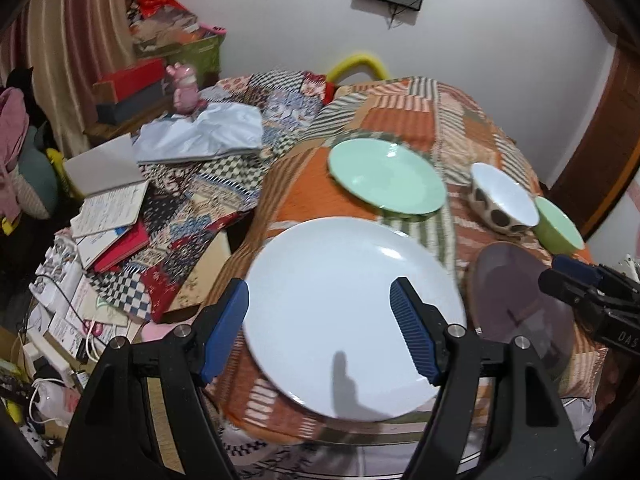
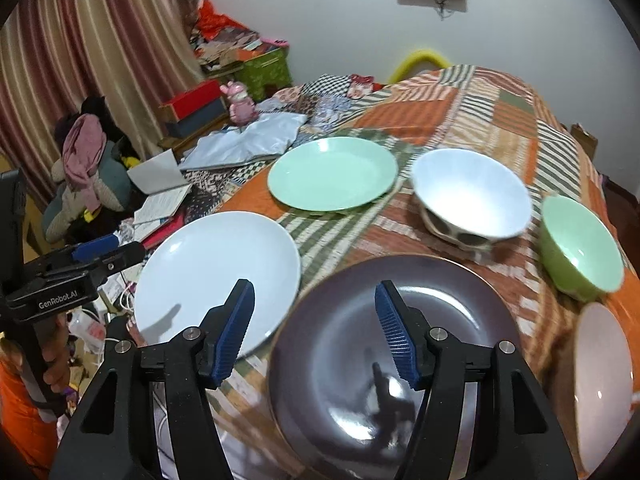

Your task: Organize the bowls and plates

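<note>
Blue ribbed pads on black jaws: left gripper (image 1: 320, 330) spread wide above the round pale-blue ceramic plate (image 1: 344, 300), nothing pinched between the pads. Right gripper (image 2: 314, 330) likewise parted, somewhat narrower, poised over the near rim of the round dark purple-brown glossy plate (image 2: 404, 344), gripping nothing. Both plates flat on the orange, green and white striped patchwork cloth (image 2: 472, 100), pale-blue one left, dark one right, close together. Farther back, left of centre, a round mint-green plate (image 2: 332, 174). Right of that, a white bowl with dark spots on its outer wall (image 2: 472, 194), tilted slightly. Farther right, just beside it, a smaller bowl, lime-green outside and mint inside (image 2: 580, 244). At the near right edge, a white-pink bowl (image 2: 600, 384), partly cut off. Off to the left, beyond the cloth's edge, a clutter of open notebooks (image 1: 112, 200), a crumpled pale sheet (image 1: 204, 132) and a pink figurine (image 1: 184, 88). Behind all, striped curtains (image 2: 80, 40) and a white wall.
</note>
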A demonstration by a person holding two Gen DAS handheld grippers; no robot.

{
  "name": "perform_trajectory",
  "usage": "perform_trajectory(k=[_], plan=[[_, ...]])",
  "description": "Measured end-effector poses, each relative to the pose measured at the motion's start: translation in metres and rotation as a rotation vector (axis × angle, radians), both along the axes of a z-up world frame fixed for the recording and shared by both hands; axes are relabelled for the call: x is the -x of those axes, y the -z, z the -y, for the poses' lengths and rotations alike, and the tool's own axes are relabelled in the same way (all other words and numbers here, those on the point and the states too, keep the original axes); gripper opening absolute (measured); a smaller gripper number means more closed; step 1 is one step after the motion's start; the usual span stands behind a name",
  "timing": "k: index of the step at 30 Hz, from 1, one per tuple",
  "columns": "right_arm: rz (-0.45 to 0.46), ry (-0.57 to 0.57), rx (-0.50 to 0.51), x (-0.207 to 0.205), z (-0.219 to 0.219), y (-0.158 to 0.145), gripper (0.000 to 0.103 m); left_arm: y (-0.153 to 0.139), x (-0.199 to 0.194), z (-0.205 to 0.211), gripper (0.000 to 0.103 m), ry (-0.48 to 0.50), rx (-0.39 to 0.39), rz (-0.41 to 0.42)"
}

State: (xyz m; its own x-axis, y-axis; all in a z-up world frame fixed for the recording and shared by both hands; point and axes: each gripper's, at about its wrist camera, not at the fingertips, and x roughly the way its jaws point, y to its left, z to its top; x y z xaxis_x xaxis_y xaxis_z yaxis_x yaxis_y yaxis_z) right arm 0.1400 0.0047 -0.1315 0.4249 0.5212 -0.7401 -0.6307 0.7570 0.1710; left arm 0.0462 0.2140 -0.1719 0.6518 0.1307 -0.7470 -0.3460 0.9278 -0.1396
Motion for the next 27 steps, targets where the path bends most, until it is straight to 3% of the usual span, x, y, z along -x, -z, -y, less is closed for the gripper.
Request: perform_trajectory(k=[14, 19, 21, 23, 27], plan=[[-0.110, -0.114, 0.095, -0.033, -0.053, 0.038, 0.056, 0.049, -0.001, -0.040, 0.071, -0.036, 0.082, -0.109], [-0.156, -0.140, 0.136, -0.039, -0.065, 0.052, 0.037, 0.059, -0.004, -0.047, 0.053, -0.024, 0.124, -0.118], [-0.162, -0.144, 0.148, -0.040, -0.068, 0.056, 0.036, 0.061, -0.006, -0.048, 0.041, -0.014, 0.136, -0.119], [-0.169, -0.146, 0.164, -0.041, -0.071, 0.059, 0.029, 0.064, -0.009, -0.050, 0.036, -0.007, 0.155, -0.124], [-0.191, -0.152, 0.182, -0.044, -0.075, 0.066, 0.025, 0.068, -0.012, -0.051, 0.026, 0.005, 0.173, -0.122]])
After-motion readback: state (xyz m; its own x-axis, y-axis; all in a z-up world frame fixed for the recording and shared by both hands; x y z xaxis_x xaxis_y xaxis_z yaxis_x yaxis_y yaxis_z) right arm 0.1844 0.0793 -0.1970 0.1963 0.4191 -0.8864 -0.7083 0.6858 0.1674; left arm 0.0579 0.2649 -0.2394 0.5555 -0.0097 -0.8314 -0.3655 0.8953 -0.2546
